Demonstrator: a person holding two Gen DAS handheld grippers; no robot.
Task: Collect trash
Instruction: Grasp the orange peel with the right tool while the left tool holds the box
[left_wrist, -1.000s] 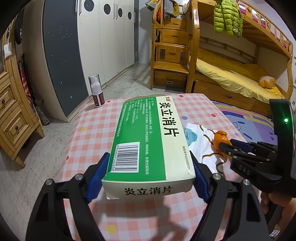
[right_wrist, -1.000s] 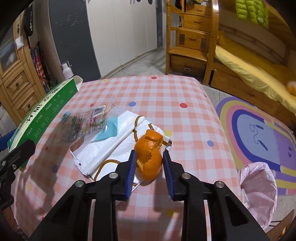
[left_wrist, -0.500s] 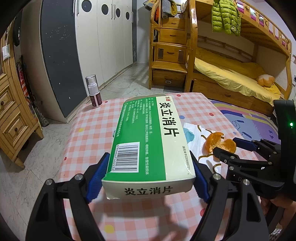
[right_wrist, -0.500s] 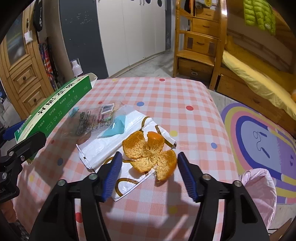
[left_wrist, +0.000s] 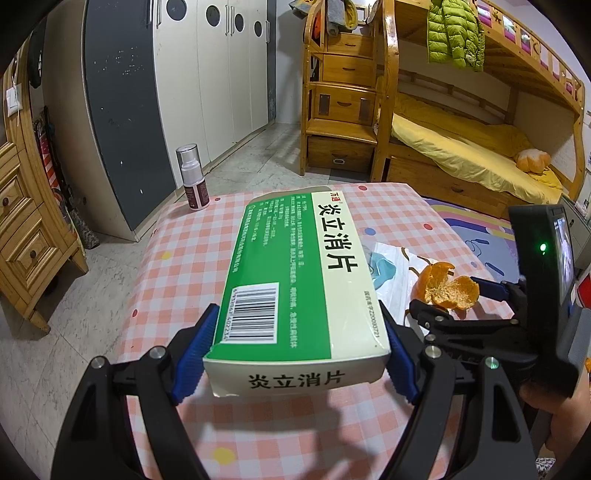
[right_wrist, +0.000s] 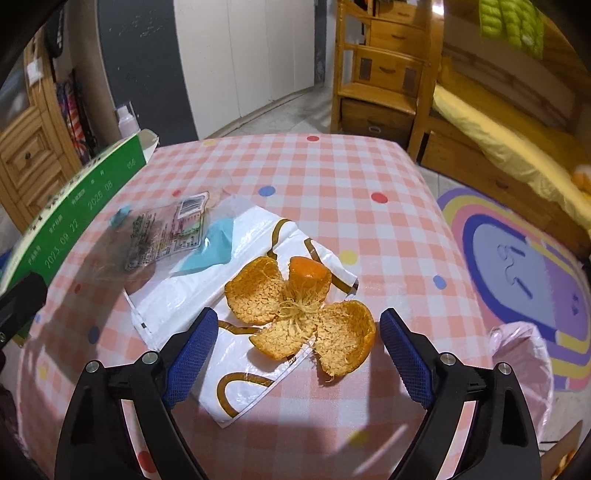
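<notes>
Checked tablecloth (right_wrist: 332, 177) before bunk bed (left_wrist: 461, 155); left gripper (left_wrist: 295, 354) jaws clamping medicine box (left_wrist: 295, 280), right gripper (right_wrist: 295, 350) jaws wide around orange peel (right_wrist: 299, 310).

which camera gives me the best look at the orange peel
The right wrist view: the orange peel lies spread open between the open right gripper, whole and close. The left wrist view shows it smaller, off to the side, beyond the right gripper's fingers.

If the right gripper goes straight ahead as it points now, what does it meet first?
Most likely the orange peel, lying spread open between the open right gripper's fingers, partly on the white plastic bag. Depth is hard to judge.
</notes>
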